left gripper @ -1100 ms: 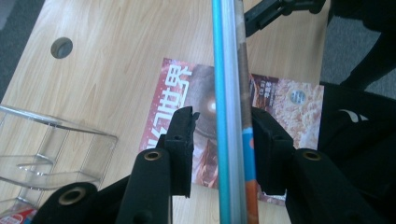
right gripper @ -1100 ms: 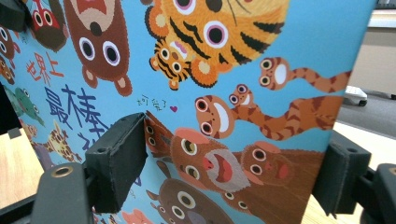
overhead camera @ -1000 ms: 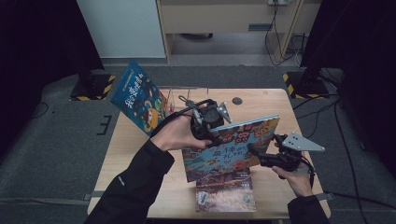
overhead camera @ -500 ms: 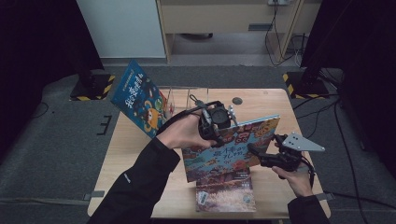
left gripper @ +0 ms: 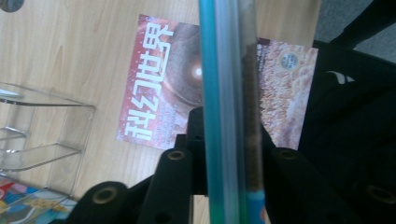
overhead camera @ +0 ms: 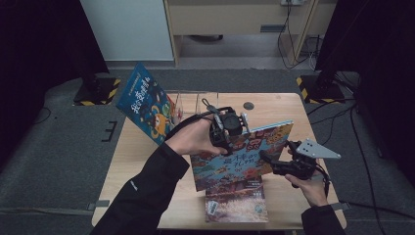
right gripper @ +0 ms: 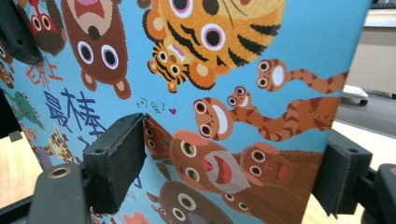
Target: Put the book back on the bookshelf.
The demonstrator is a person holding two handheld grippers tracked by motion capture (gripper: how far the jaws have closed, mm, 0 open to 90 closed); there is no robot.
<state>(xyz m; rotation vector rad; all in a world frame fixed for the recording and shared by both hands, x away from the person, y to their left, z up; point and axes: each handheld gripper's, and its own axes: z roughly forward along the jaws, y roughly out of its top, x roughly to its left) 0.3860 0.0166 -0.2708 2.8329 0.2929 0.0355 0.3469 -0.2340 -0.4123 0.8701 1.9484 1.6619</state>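
A blue picture book [overhead camera: 235,159] with cartoon animals on its cover is held tilted above the wooden table [overhead camera: 274,105]. My left gripper [overhead camera: 230,128] sits on the book's top edge. Its jaws have just been closing, and in the left gripper view [left gripper: 231,154] they now press the teal edge [left gripper: 224,93] from both sides. My right gripper [overhead camera: 266,159] holds the book's right side. In the right gripper view [right gripper: 231,163] one pad lies on the cover [right gripper: 224,56] and the other sits behind the book's edge.
A second book [overhead camera: 236,204] with a red and brown cover [left gripper: 159,93] lies flat near the table's front edge. A clear acrylic stand [overhead camera: 193,103] stands at the back left, with another blue book [overhead camera: 146,110] leaning at its left end. Black tripod bases stand on the floor behind.
My left gripper has shifted slightly along the book's top edge and its jaws have closed on it. The book and the right gripper have kept still.
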